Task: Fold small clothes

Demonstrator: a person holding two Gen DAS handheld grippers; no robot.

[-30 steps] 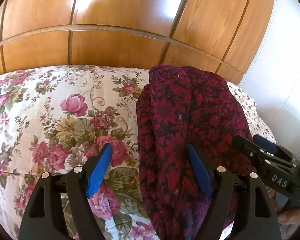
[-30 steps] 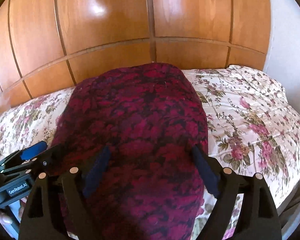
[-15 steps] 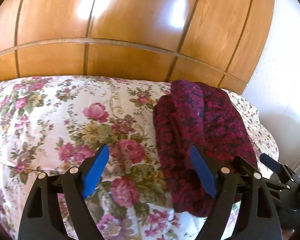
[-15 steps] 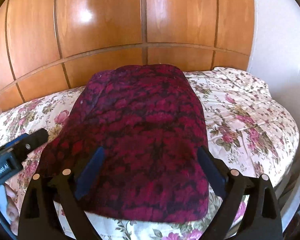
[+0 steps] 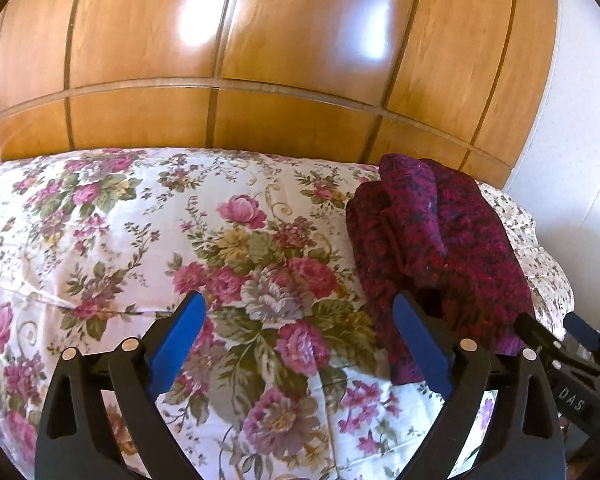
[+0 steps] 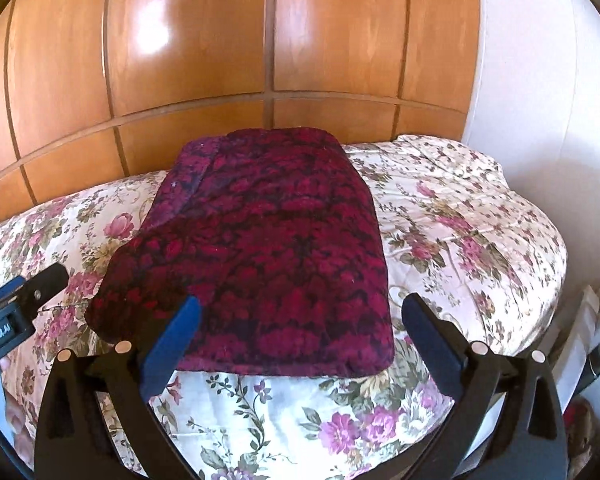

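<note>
A dark red patterned garment [image 6: 268, 248] lies folded in a rough rectangle on the floral bedspread [image 6: 460, 240]. My right gripper [image 6: 304, 308] hovers just short of its near edge with the jaws still opening, and neither pad touches the cloth. In the left wrist view the garment [image 5: 440, 248] lies to the right. My left gripper [image 5: 300, 312] is over bare bedspread [image 5: 140, 220] with its jaws opening and nothing between them. Its right finger [image 5: 416, 336] overlaps the garment's near left corner in the picture. Each gripper shows at the other view's edge: the right gripper [image 5: 556, 340], the left gripper [image 6: 24, 296].
A glossy wooden panelled headboard [image 5: 260, 80] rises behind the bed. A white wall [image 6: 540, 80] stands to the right, where the bed's edge drops away. A hand [image 6: 16, 420] shows at the lower left of the right wrist view.
Both grippers have drawn back from the garment and their jaws have widened. The cloth, close under the fingers before, now lies released and folded on the bed.
</note>
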